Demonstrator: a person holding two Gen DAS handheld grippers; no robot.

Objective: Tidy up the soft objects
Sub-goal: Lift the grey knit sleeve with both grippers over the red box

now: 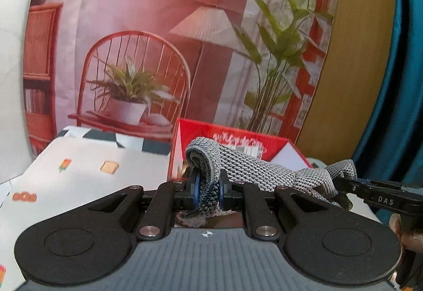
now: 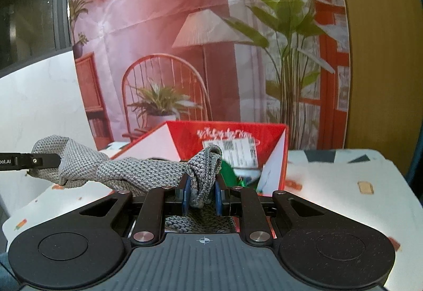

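Note:
A grey knitted cloth [image 1: 253, 167] hangs stretched between my two grippers above the table. My left gripper [image 1: 207, 189] is shut on one bunched end of it. My right gripper [image 2: 202, 192] is shut on the other end of the cloth [image 2: 132, 172]. The right gripper's fingers [image 1: 370, 189] show at the right edge of the left wrist view, and the left gripper's fingers [image 2: 31, 161] show at the left edge of the right wrist view. An open red box [image 2: 230, 132] stands just behind the cloth, with something green [image 2: 228, 172] inside.
A white tablecloth [image 1: 79, 172] with small food prints covers the table. A printed backdrop [image 1: 158, 40] of a red chair, lamp and plants stands behind the box. A wooden panel [image 2: 383, 53] and a teal curtain [image 1: 396, 79] are at the right.

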